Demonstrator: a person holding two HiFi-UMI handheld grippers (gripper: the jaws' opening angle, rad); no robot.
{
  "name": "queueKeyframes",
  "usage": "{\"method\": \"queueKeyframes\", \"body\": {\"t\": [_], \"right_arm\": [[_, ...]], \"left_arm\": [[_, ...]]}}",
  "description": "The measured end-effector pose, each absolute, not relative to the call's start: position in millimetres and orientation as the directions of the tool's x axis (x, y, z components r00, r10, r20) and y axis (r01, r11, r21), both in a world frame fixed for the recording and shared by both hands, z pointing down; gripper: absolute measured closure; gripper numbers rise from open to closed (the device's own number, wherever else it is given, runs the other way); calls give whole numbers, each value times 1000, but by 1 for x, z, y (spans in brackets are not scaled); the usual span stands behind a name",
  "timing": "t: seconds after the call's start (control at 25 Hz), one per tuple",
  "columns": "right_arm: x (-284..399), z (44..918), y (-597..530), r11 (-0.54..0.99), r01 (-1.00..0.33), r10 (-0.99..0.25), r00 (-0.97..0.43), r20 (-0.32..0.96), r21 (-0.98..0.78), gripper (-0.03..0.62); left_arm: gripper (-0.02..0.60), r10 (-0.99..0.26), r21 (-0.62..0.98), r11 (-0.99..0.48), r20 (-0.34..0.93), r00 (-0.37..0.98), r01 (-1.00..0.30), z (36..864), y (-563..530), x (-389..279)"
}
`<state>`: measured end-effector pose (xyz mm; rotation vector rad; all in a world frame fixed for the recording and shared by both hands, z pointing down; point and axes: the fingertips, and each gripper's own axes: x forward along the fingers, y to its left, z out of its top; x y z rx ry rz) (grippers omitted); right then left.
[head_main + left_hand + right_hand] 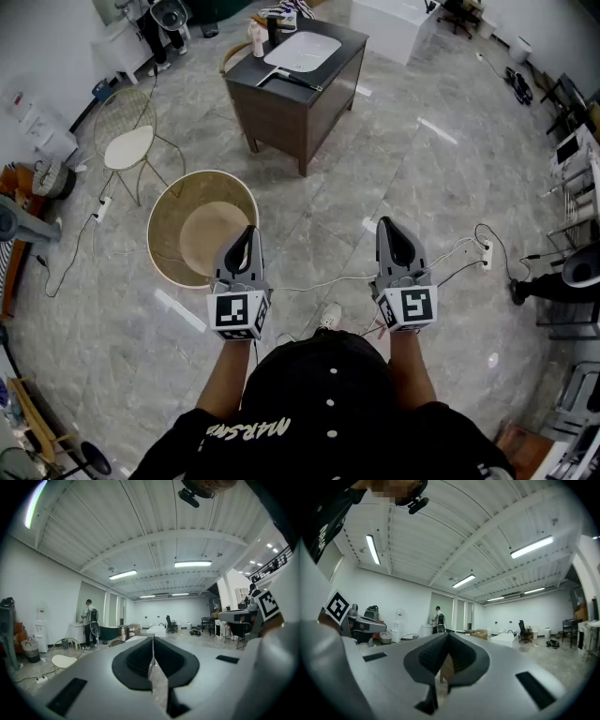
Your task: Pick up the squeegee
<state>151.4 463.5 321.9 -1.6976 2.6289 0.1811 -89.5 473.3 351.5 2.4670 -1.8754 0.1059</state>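
**Hand pose.** In the head view, both forearms extend from the bottom centre of the frame, roughly parallel. Each hand holds its gripper level, jaws pointing toward the top of the frame. The left gripper [247,234] sits at lower centre-left and the right gripper [390,226] at lower centre-right, side by side and well apart. Both hang above the marble floor [375,169].

**Jaw state.**
- Left gripper [153,640]: in the left gripper view, the jaws are pressed together with only a thin seam between the pads. Nothing is between them.
- Right gripper [447,635]: in the right gripper view, the jaws are likewise closed, tip against tip, and hold nothing.

**Task item.** The squeegee [292,80] lies flat on the dark desk [281,117] at the upper centre of the head view. It is near the desk's front edge, just beside the white basin [305,49], and well apart from both grippers.

**Surroundings.**
- A round tan tub [157,220] stands on the floor, just above and left of the left gripper in the frame.
- A wire chair [128,147] stands at upper left.
- White cables [319,281] run across the floor between the grippers.
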Motion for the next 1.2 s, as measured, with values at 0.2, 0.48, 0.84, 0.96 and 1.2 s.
{"method": "queueKeyframes", "body": {"t": [0.2,0.48,0.84,0.96,1.2], "right_arm": [[155,322,465,409,-908,-907,-415,-70,89,599],[162,327,457,424,-903,-901,-428,-74,65,599],[187,331,416,459,-886,-884,-463,-70,57,599],[197,330,402,484,-873,-870,-488,-76,60,599],[216,337,382,512,-858,-855,-514,-63,53,599]], "left_arm": [[563,-960,-6,-270,79,269,-963,352,475,-84],[563,-961,-4,-261,98,259,-965,358,469,-78],[563,-970,-20,-220,106,217,-975,357,439,-52],[563,-976,-24,-198,95,195,-980,353,429,-38],[563,-981,-20,-164,106,161,-986,355,419,-17]]}}
